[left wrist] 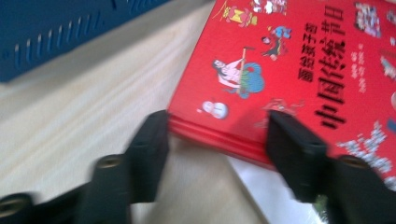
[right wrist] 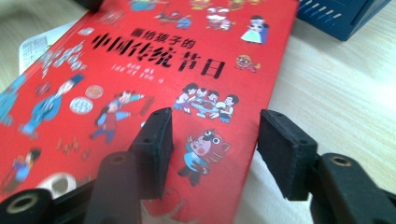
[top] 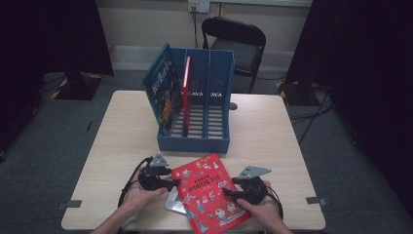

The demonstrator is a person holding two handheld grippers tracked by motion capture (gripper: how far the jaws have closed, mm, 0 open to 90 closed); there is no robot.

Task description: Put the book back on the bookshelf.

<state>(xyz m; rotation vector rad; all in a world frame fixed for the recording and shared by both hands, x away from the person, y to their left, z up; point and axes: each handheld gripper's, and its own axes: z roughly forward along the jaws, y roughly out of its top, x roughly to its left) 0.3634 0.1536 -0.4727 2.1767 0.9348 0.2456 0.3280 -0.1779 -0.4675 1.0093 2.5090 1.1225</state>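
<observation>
Lying at the lower centre of the high view, a red picture book rests cover-up on the pale wooden table, tilted so its top corner points toward the upper right of the frame. It partly covers a white book, whose corner pokes out at its lower left edge.

At the book's left edge sits the left gripper, held in the person's left hand. In the left gripper view its jaws stand partly apart astride the near corner of the red book; one jaw lies against the stacked page edges and the other over the cover, and I cannot tell whether the pads press on it.

At the book's right edge sits the right gripper, in the right hand. In the right gripper view its jaws are also half apart, one over the cover and one just past the book's edge, above the white book beneath; no firm pinch shows.

Beyond the book, in the middle of the high view, stands a blue file rack with three slots. A blue book leans in its left slot and a thin red book stands upright beside it.
</observation>
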